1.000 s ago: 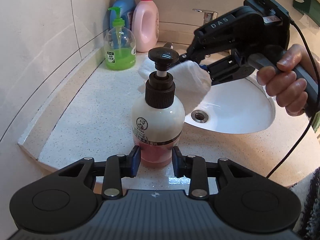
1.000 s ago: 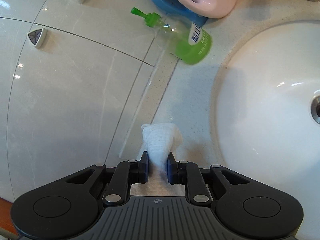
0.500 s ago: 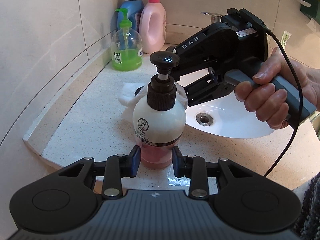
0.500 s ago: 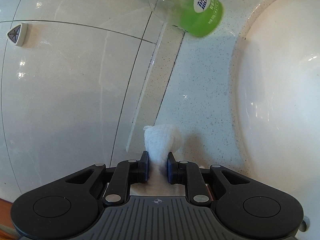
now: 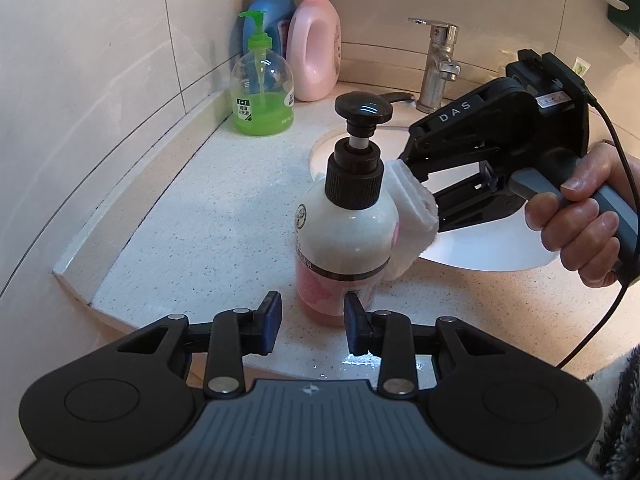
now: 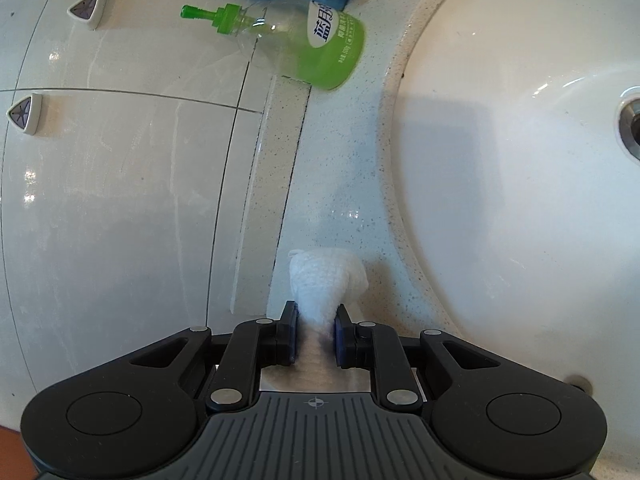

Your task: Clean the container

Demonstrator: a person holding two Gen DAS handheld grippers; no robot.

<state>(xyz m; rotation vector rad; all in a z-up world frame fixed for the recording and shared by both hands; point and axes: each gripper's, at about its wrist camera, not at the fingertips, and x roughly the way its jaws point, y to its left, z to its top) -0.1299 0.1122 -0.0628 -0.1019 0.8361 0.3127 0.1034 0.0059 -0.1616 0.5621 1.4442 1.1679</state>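
A round pump bottle (image 5: 344,236) with a black pump head, white upper body and pink liquid at the bottom stands on the speckled counter. My left gripper (image 5: 312,322) is open, its fingers apart just in front of the bottle's base, the left one clear of it. My right gripper (image 6: 316,334) is shut on a folded white cloth (image 6: 326,280). In the left wrist view the cloth (image 5: 414,216) rests against the bottle's right shoulder, held by the right gripper (image 5: 412,172).
A green soap dispenser (image 5: 262,100), a blue bottle (image 5: 272,4) and a pink bottle (image 5: 314,40) stand at the back by the tiled wall. A white sink basin (image 6: 520,184) with a chrome tap (image 5: 436,68) lies to the right. The counter edge runs just under my left gripper.
My left gripper has opened and let go of the pump bottle. My right gripper has swung the cloth from behind the bottle round to its right shoulder.
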